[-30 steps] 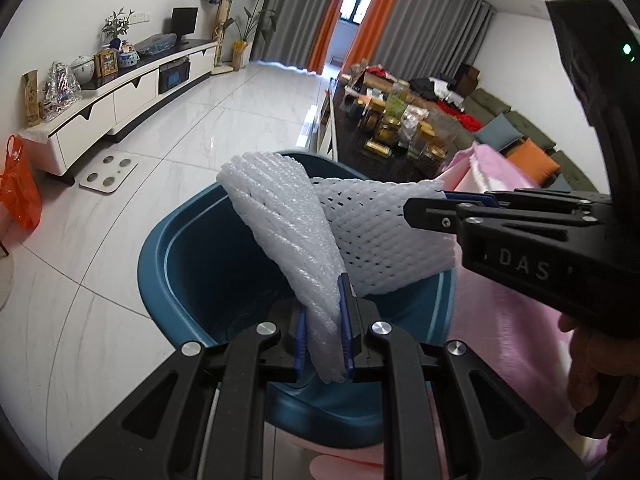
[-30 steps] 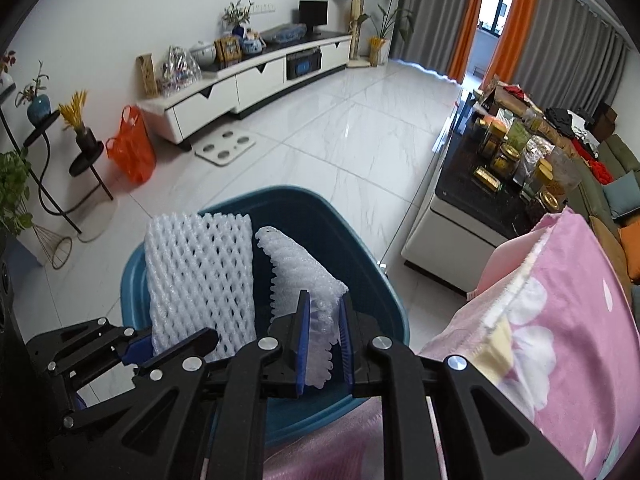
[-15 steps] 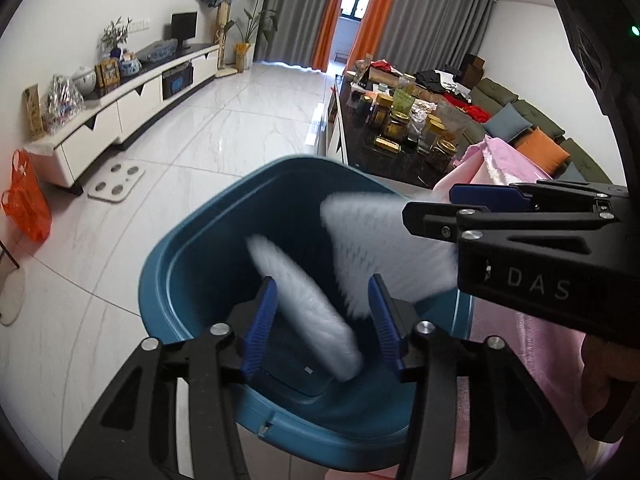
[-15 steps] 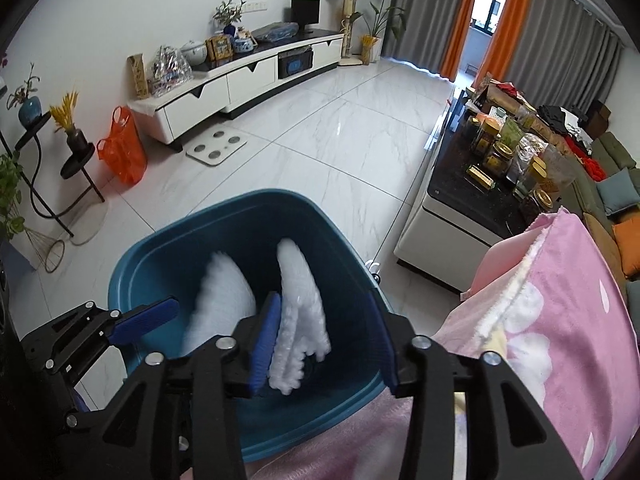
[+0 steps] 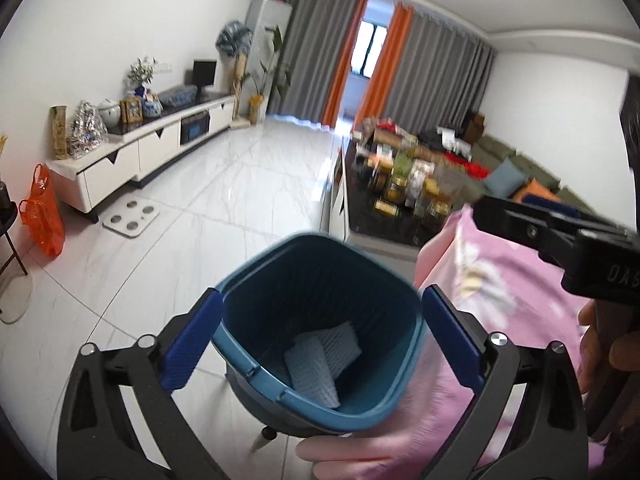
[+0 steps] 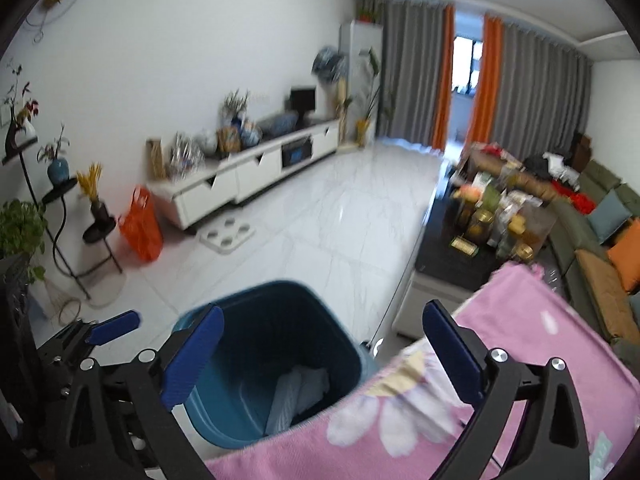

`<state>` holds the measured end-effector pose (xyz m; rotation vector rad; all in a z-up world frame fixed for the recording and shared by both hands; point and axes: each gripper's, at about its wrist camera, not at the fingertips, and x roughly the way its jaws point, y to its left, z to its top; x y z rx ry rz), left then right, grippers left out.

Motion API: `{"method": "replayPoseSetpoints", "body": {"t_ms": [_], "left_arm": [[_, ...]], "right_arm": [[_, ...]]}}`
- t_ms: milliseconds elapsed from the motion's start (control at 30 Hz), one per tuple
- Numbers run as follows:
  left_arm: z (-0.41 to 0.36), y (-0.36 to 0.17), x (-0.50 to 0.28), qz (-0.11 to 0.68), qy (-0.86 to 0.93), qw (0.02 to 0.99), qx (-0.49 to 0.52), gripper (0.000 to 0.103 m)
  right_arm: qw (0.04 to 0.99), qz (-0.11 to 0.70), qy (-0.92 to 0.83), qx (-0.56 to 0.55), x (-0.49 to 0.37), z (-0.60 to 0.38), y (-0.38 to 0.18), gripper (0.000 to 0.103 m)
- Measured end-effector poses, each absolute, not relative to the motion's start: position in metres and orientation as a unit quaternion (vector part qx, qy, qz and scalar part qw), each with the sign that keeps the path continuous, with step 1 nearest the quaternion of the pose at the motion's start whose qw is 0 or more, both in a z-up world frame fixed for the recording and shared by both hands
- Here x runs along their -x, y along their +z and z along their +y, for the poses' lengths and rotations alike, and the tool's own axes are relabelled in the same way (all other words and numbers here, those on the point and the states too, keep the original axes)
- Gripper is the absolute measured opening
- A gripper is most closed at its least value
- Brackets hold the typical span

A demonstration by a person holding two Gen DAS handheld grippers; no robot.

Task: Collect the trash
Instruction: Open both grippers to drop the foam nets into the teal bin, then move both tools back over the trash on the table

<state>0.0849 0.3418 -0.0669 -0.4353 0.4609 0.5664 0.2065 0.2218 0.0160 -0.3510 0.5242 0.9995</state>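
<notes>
- We see the left gripper [image 5: 322, 340] with jaws just opened fully, gripping nothing.
- We see the right gripper [image 6: 322, 354] likewise just opened wide, empty.
- Both white foam net sleeves [image 5: 320, 360] lie inside the teal plastic bin [image 5: 320, 280], beside the pink floral blanket [image 6: 520, 340].

Bin [image 5: 320, 280]: matt blue plastic, ribbed inside. Foam net sleeves [image 5: 320, 356]: white, mesh-textured. Floor [image 5: 224, 200]: glossy marbled tile. Blanket [image 6: 520, 320]: soft pink cloth.
</notes>
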Motion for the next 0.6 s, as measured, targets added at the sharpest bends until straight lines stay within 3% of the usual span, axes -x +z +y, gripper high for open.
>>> {"method": "replayPoseSetpoints", "body": {"t_ms": [300,600], "left_arm": [[0.266,-0.013,-0.034,0.159,0.251,0.936,0.190,0.098],[0.168,0.002,-0.020,0.137,0.162,0.961,0.175,0.098]], "right_arm": [[0.859,0.184,0.469,0.091,-0.185,0.117,0.038,0.096],[0.899,0.120,0.420,0.043,-0.145,0.004,0.033,0.096]]}}
